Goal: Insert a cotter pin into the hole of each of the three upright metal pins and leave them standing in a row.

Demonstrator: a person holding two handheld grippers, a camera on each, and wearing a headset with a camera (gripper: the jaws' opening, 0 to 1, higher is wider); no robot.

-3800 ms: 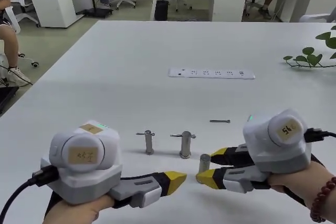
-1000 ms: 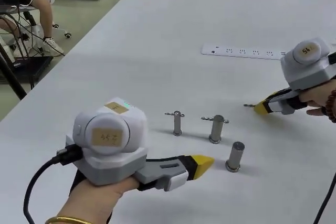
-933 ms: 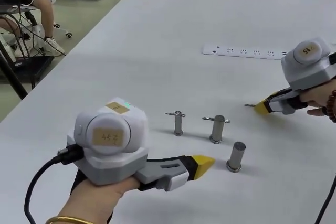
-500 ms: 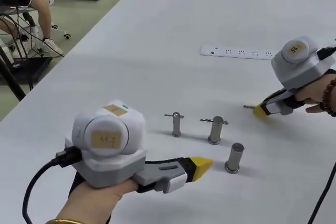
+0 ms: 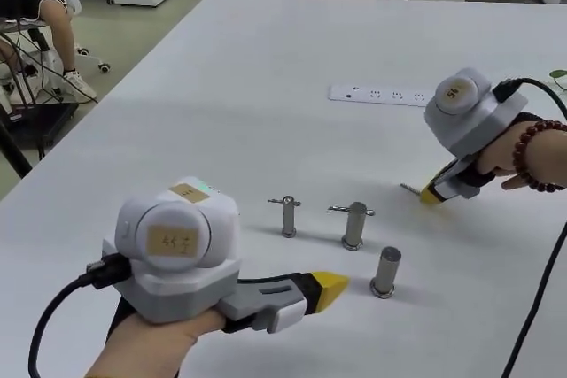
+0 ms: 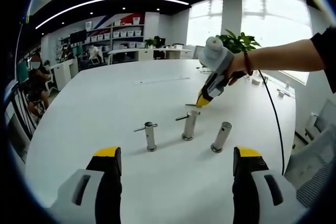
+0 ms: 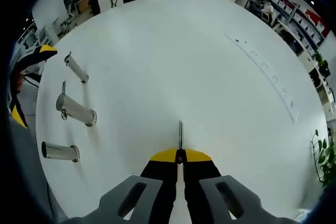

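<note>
Three upright metal pins stand in a row on the white table (image 5: 221, 86). The left pin (image 5: 288, 216) and the middle pin (image 5: 353, 224) each carry a cotter pin through the top. The right pin (image 5: 384, 270) has none. My right gripper (image 5: 431, 194) is beyond the row to the right, tilted steeply down and shut on a loose cotter pin (image 5: 409, 189) (image 7: 180, 135) that sticks out from its tips, close to the table. My left gripper (image 6: 177, 155) is open in front of the row, holding nothing, with its yellow fingertips (image 5: 328, 283) short of the right pin (image 6: 220, 136).
A white power strip (image 5: 381, 95) lies farther back on the table. A plant (image 5: 560, 77) sits at the right edge. The right gripper's cable (image 5: 540, 307) hangs down along the right side. A seated person (image 5: 35, 6) and office chairs are off the table's left side.
The right gripper has left the right pin, gone to the cotter pin lying farther back, and shut on it. In the last second it has tipped steeper. The left gripper has kept its place.
</note>
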